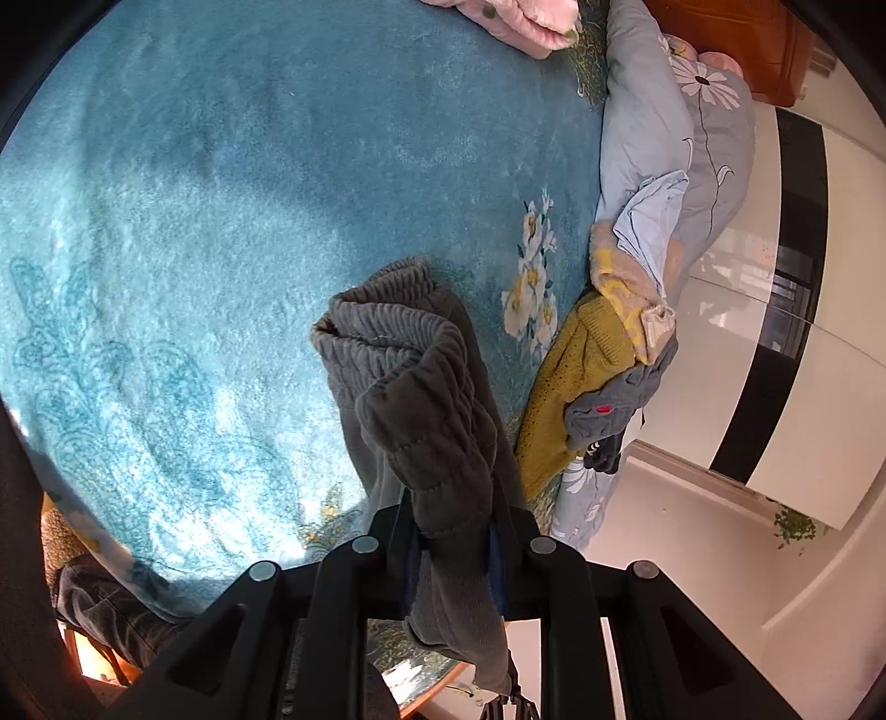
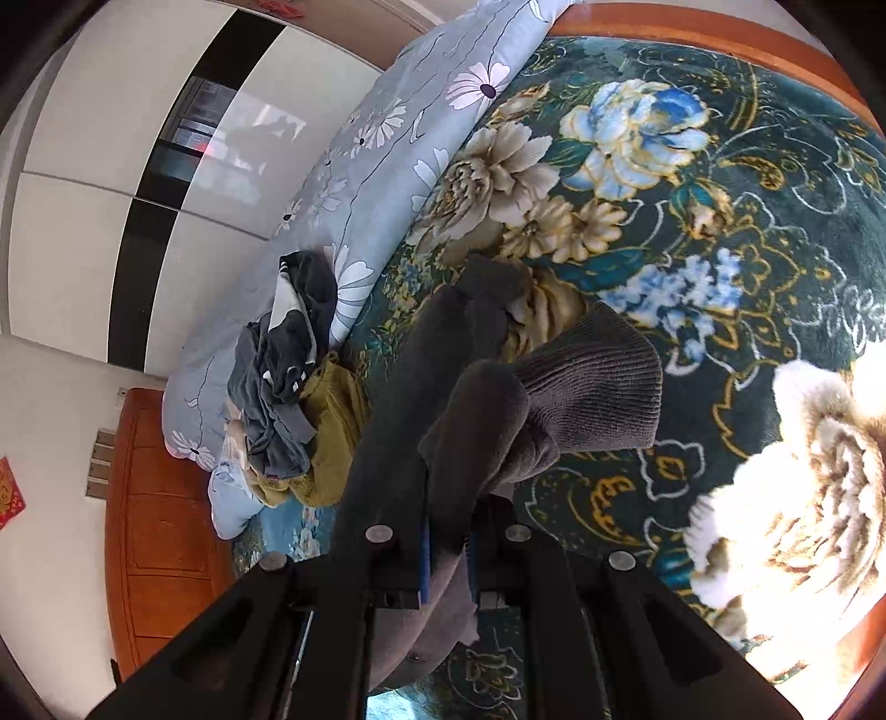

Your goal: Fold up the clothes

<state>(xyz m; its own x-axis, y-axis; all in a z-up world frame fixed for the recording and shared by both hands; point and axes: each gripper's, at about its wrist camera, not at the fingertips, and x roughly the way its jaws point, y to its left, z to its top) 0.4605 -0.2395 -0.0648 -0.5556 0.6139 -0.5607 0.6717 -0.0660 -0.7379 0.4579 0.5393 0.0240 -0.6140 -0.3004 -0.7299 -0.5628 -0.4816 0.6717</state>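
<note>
Grey trousers with a ribbed elastic waistband (image 1: 398,354) hang from my left gripper (image 1: 451,548), which is shut on the waistband end above the teal blanket (image 1: 221,194). My right gripper (image 2: 448,554) is shut on the other end of the grey trousers (image 2: 487,421), near a ribbed cuff (image 2: 603,382), above the dark floral blanket (image 2: 720,266). The cloth fills the gap between both pairs of fingers, so the pads are mostly hidden.
A heap of clothes lies at the bed's edge: a mustard knit (image 1: 576,382), a dark grey garment (image 1: 614,410) and a light blue piece (image 1: 648,216), also in the right wrist view (image 2: 288,376). A grey daisy quilt (image 2: 387,144), pink bedding (image 1: 526,22), wardrobe (image 2: 111,183).
</note>
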